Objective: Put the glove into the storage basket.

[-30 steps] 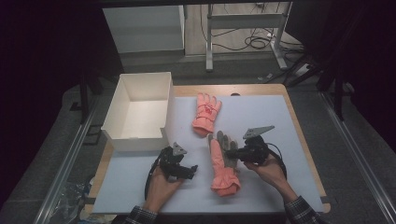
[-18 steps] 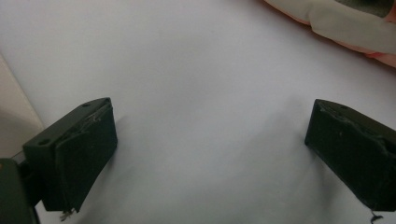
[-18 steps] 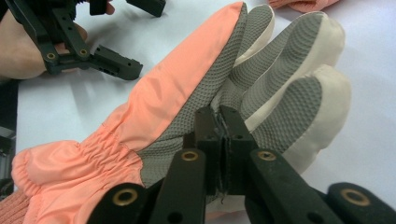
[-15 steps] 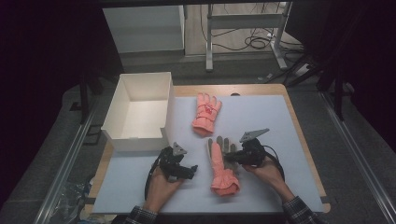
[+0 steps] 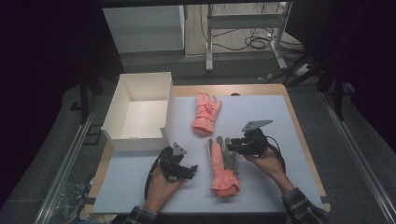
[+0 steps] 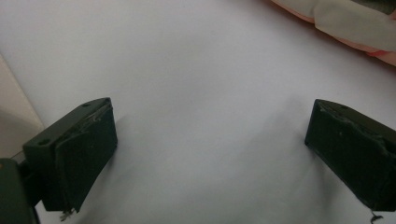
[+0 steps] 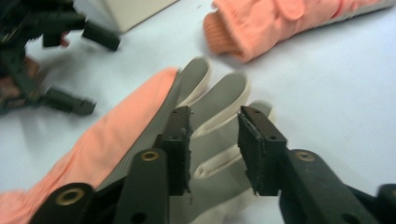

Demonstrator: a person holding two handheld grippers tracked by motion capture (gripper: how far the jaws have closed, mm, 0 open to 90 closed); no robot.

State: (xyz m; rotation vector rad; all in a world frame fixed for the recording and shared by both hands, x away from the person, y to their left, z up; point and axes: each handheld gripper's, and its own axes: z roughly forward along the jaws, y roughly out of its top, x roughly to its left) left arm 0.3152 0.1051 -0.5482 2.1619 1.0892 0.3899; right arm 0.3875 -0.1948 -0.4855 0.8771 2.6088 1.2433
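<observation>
1. Gloves lie on the white sheet covering the desk (image 5: 261, 186): the near glove (image 5: 223, 168), orange with grey palm and fingers, sits at lower centre of the high view, cuff toward the bottom edge and fingers pointing up the frame.
2. The far glove (image 5: 206, 113) lies orange side up above it, near the centre of the frame, apart from the near glove, cuff toward the bottom.
3. The right gripper (image 5: 233, 146) reaches in from the right over the near glove's fingertips. In the right gripper view (image 7: 214, 135) its jaws stand narrowly apart above the grey fingers with nothing clamped between them; whether they touch the fabric cannot be told.
4. The left gripper (image 5: 192, 171) rests at lower left of centre, just left of the near glove and apart from it. In the left gripper view (image 6: 210, 154) its jaws are spread wide over bare sheet, empty.
5. A white box (image 5: 116, 135), open-topped and empty, stands at the desk's upper left, beside the far glove.
</observation>
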